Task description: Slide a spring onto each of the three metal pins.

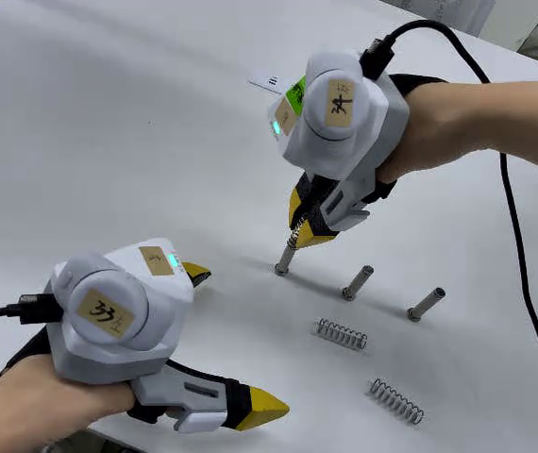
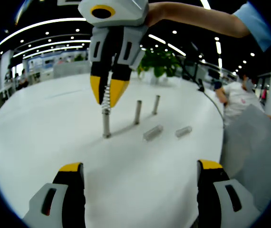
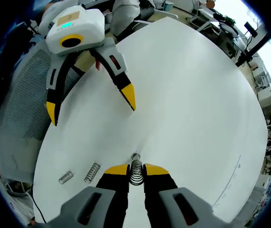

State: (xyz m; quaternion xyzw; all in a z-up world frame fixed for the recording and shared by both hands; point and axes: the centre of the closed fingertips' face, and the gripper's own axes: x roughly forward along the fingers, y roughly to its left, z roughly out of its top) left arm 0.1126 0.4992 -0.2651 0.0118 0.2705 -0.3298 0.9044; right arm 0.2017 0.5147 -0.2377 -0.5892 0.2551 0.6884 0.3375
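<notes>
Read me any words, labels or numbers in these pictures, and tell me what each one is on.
Tan sticker on the right gripper: handwritten, unreadable.
Tan sticker on the left gripper: handwritten, perhaps "37", unsure.
Paper slip on the table: print too small.

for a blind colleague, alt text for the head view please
The right gripper holds a spring over the leftmost of three standing pins on a white table. Two loose springs lie nearby; the left gripper is open.

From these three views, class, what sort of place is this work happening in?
Likely an open-plan office or lab hall: long ceiling strip lights, a potted plant beyond the white table, a mesh office chair beside it.
</notes>
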